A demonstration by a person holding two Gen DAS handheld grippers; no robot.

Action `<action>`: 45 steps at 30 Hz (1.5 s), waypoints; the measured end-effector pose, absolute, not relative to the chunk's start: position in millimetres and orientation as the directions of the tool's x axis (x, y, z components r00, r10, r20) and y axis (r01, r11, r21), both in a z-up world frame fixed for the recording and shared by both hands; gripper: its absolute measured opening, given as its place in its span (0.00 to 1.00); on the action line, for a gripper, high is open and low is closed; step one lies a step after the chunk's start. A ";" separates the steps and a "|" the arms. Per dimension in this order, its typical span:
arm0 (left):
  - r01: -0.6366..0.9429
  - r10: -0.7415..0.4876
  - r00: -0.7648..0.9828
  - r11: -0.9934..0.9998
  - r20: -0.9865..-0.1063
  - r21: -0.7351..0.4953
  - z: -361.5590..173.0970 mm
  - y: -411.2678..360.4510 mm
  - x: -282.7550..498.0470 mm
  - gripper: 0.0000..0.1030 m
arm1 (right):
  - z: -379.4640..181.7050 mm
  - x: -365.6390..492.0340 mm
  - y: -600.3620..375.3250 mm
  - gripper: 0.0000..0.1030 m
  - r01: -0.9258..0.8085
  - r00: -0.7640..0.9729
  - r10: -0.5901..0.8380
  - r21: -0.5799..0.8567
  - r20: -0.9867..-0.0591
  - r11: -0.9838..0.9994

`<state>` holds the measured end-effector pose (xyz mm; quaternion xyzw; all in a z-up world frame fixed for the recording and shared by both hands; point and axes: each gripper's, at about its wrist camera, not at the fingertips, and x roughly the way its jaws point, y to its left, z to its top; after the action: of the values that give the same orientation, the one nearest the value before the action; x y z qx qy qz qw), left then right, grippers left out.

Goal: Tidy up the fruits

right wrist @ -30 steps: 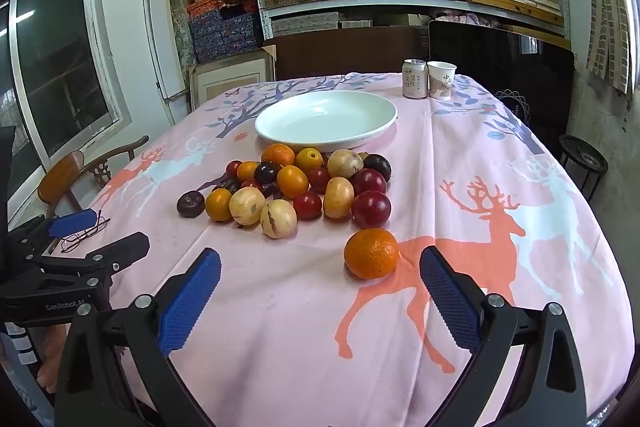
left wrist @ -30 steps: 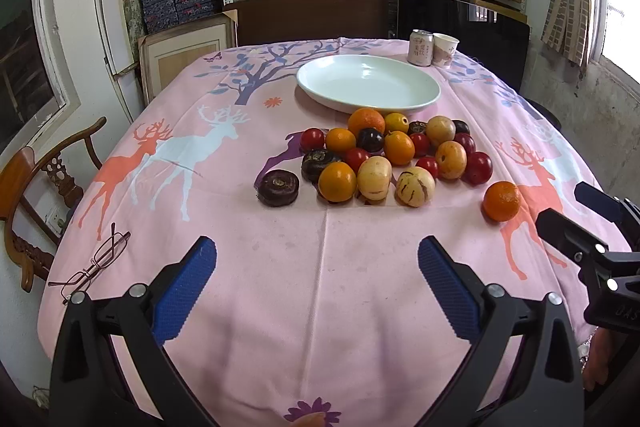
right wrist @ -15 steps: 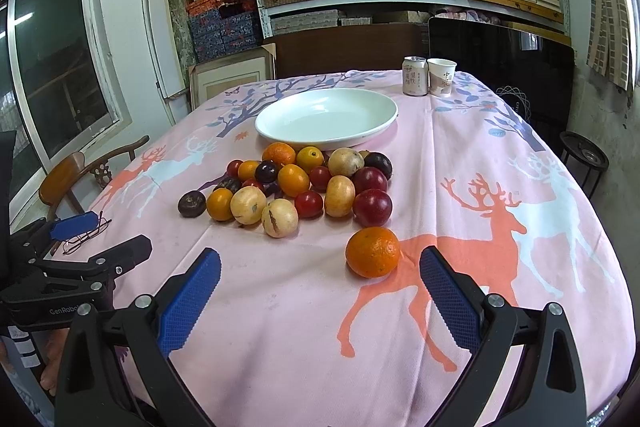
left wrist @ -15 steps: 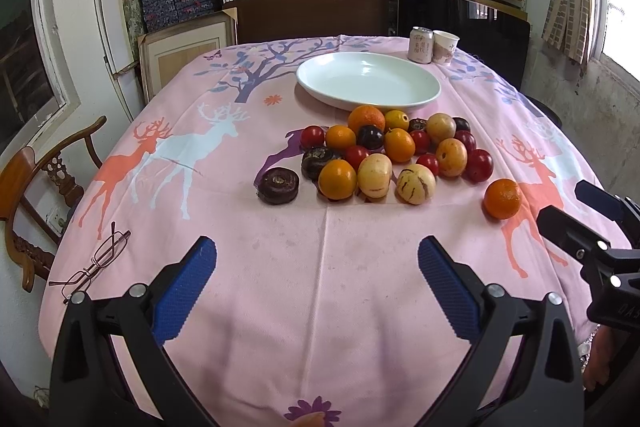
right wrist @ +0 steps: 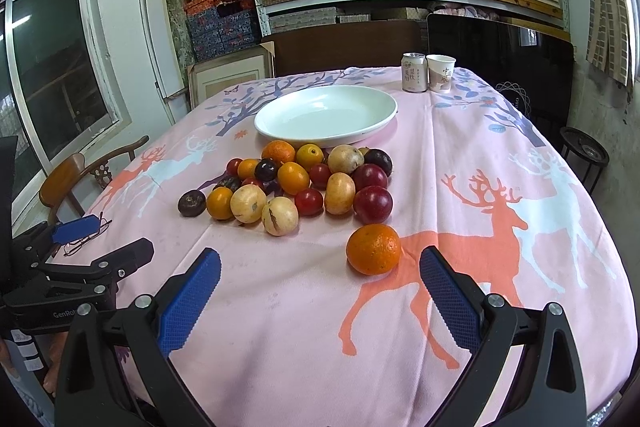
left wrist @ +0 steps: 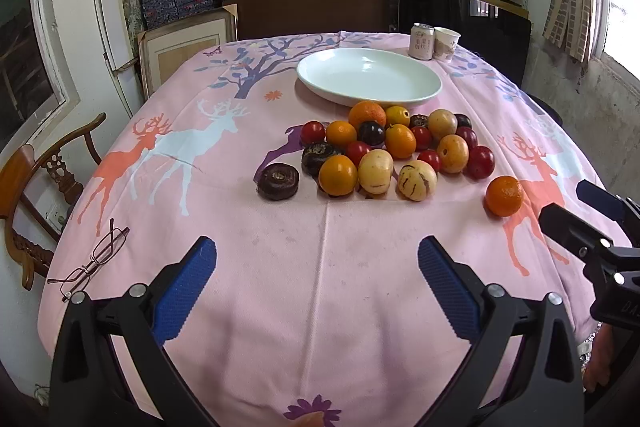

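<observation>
Fruit sits in a loose heap point(right wrist: 296, 183) on the pink-clothed worktop point(right wrist: 520, 267), just on the near side of the white plate point(right wrist: 326, 115), which holds nothing. One orange point(right wrist: 373, 249) lies apart from the heap, on the side away from the plate and toward the right gripper point(right wrist: 320, 287). That stray orange is the relation that matters: in the right wrist view it rests just ahead of the spread jaws and a little toward the right finger, whereas in the left wrist view the same orange point(left wrist: 505, 195) is off to the far right, well apart from the left gripper point(left wrist: 316, 279). Being round, it has no long axis to line up with. Both grippers are wide open and carry nothing, hovering over bare cloth on the side of the heap away from the plate. My judgement is that the right gripper is the nearer one for this orange; a short forward reach would bracket it, and the plate beyond the heap looks the likely destination.
</observation>
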<state>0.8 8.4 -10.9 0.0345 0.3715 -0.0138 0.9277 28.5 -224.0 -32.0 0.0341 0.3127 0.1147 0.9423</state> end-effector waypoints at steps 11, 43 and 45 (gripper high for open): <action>0.052 -0.001 0.718 0.997 -0.696 0.053 -12.3 6.3 1.0 0.96 | -34.0 28.2 -223.8 0.97 -0.194 0.771 0.246 0.152 -0.587 0.969; 0.056 -0.008 0.705 0.997 -0.709 0.045 -14.0 4.8 1.7 0.96 | -33.6 27.8 -222.1 0.97 -0.197 0.766 0.253 0.158 -0.591 0.968; 0.057 -0.008 0.704 0.997 -0.710 0.045 -14.1 4.4 1.5 0.96 | -33.7 27.6 -222.0 0.97 -0.197 0.766 0.253 0.158 -0.591 0.968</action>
<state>1.5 4.4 -14.1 0.0319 0.3841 -0.0176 0.9226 27.6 -222.0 -33.7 0.0435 0.3205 0.1198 0.9386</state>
